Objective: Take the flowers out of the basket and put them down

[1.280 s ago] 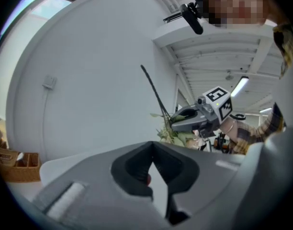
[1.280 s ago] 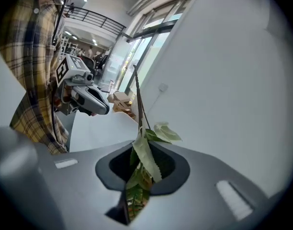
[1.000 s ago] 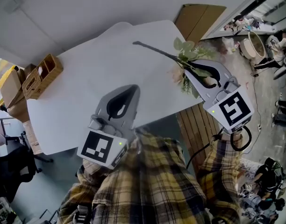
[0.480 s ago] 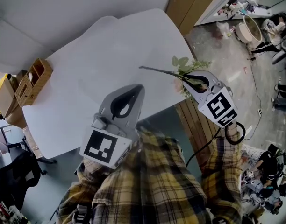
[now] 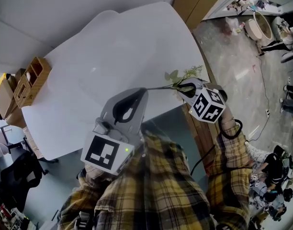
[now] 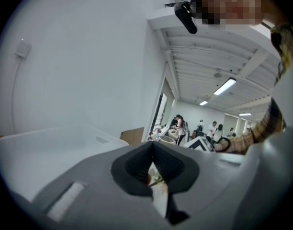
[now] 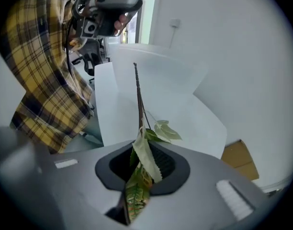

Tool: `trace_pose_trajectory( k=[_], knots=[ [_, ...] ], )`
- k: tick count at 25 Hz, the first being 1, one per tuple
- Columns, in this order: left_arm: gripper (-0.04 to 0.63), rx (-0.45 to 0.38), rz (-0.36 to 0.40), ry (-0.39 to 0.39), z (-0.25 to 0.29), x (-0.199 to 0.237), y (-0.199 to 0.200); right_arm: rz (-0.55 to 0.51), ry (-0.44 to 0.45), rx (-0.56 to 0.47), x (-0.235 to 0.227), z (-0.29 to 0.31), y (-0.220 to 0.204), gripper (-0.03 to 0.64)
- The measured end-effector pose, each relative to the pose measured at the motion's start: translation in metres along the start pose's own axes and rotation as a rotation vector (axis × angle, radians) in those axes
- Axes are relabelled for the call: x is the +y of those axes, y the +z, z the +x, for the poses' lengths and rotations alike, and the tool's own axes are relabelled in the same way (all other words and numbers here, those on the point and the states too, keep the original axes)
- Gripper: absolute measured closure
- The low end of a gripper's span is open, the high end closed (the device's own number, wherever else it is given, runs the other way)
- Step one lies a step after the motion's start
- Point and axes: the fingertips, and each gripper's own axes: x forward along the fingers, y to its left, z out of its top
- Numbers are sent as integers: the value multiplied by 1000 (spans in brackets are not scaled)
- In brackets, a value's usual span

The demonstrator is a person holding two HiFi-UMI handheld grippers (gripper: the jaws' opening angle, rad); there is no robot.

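Flower (image 7: 146, 155) was pinched in your right gripper (image 5: 181, 87) at the edge of the surface (image 5: 113, 47), left gripper (image 5: 137, 94) closed empty; you needed to lay it flat before releasing.

**A:** How is the light?

**B:** Bright and even. In the head view the white curved tabletop (image 5: 113, 56) looks pale and flat, with only faint shadows on it. In the left gripper view, long ceiling strip lights (image 6: 225, 86) glow far off on the right.

**A:** And sharpness?

**B:** In the right gripper view the thin dark flower stem with green leaves (image 7: 138, 95) is crisp at its far end, but the leaves nearest the lens go soft.

**A:** Edges?

**B:** Every view has a strong fisheye bend. Both gripper views fade to black at the corners.
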Motion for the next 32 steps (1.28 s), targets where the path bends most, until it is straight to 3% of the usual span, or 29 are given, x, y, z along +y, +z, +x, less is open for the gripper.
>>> trace_pose_trajectory(
  k=[6,19,32],
  knots=[
    [594,28,-19,28,-1,10,-11,-52,77,89,-3,53,-31,563],
    [594,50,-24,68,7,10,-14,1,257,153,-4,109,-39,534],
    [594,38,-11,121,-6,11,-13,17,274,109,-6,93,-20,472]
  ],
)
